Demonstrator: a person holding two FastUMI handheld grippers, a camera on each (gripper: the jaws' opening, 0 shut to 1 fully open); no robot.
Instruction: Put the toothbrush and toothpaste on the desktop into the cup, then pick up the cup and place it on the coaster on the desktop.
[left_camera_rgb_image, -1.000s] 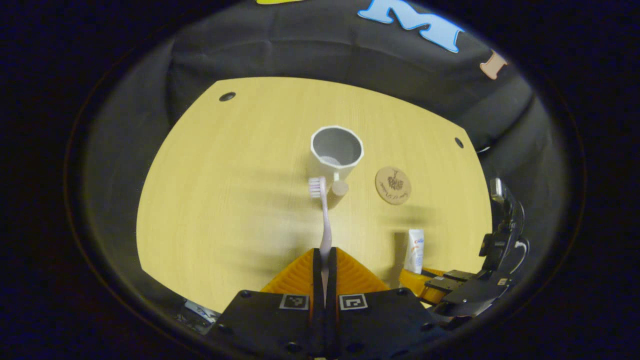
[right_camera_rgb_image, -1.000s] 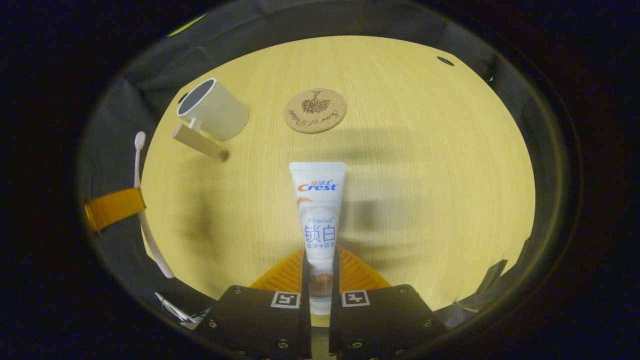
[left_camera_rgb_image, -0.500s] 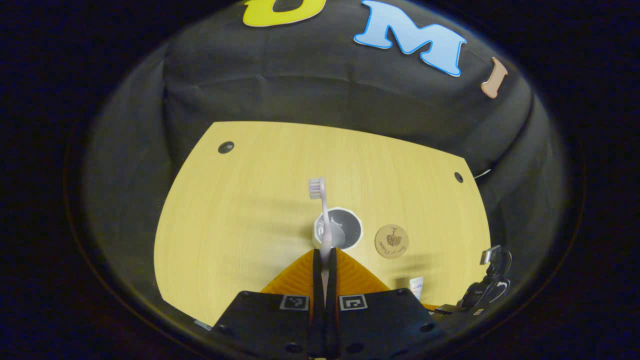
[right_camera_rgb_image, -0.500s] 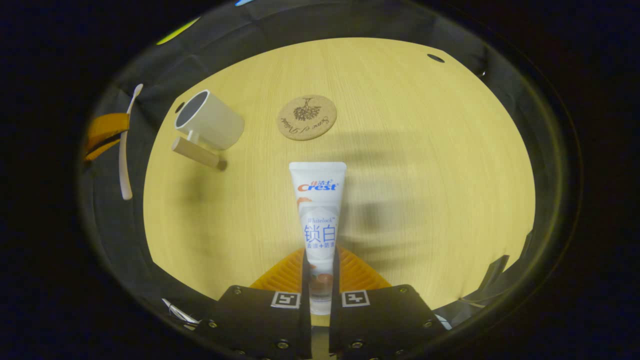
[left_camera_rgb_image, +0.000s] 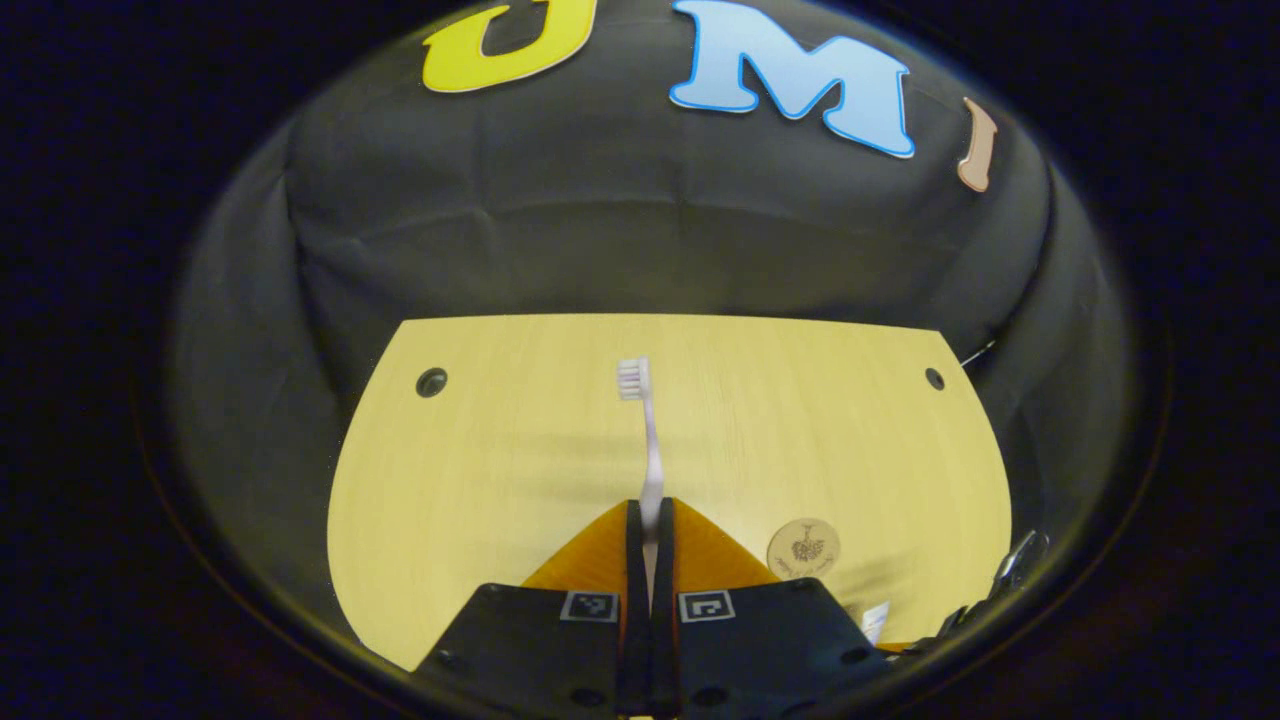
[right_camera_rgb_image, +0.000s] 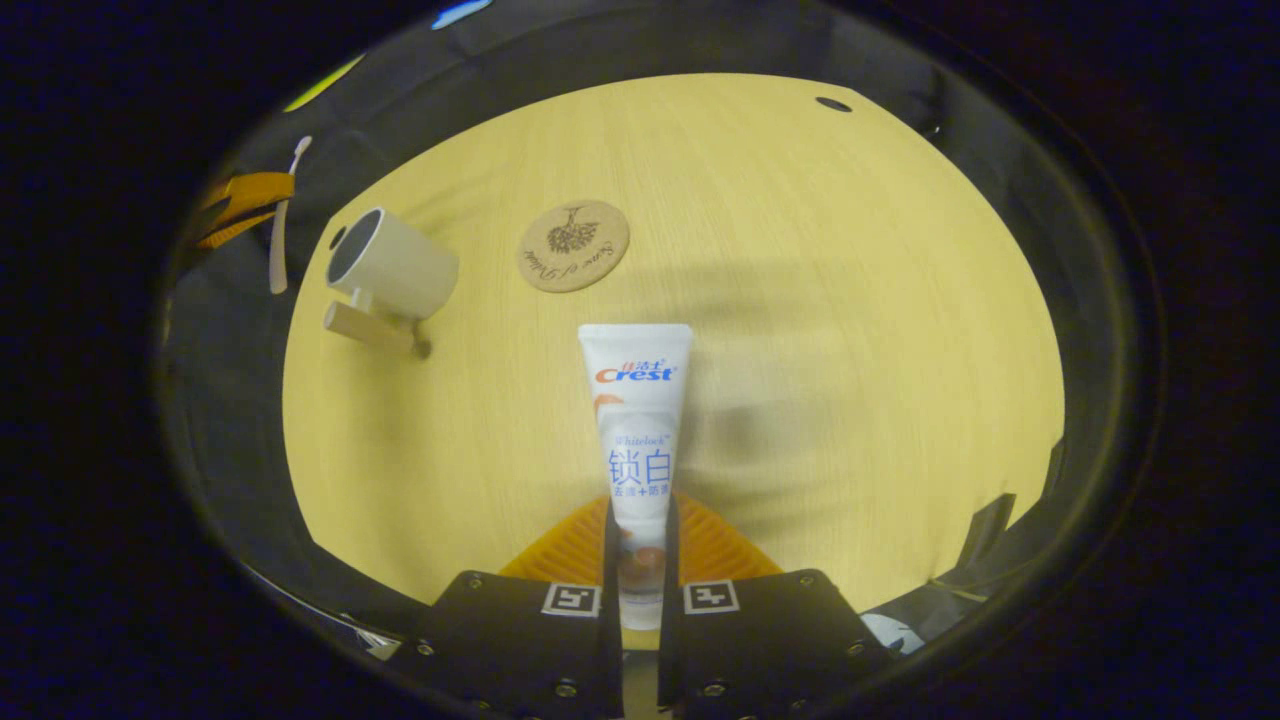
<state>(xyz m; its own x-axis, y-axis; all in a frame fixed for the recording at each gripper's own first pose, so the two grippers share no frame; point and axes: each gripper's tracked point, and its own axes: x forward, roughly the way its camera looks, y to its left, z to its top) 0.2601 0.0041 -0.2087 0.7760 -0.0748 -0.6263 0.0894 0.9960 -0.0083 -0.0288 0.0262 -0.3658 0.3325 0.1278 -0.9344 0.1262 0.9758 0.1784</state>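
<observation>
Left gripper view: the left gripper (left_camera_rgb_image: 648, 520) is clamped on the toothbrush (left_camera_rgb_image: 648, 440), bristles forward and raised. Half a second ago the cup sat just ahead of the fingertips; it has now dropped below the fingers, so the brush has tipped toward upright, apparently for lowering handle-first. The coaster (left_camera_rgb_image: 803, 548) lies to the right on the desktop (left_camera_rgb_image: 480, 470).

Right gripper view: the right gripper (right_camera_rgb_image: 640, 545) is clamped on the toothpaste (right_camera_rgb_image: 638, 420), unchanged, held above the desktop. The cup (right_camera_rgb_image: 392, 268) stands left of the coaster, empty as far as visible. Neither item is in yet.
</observation>
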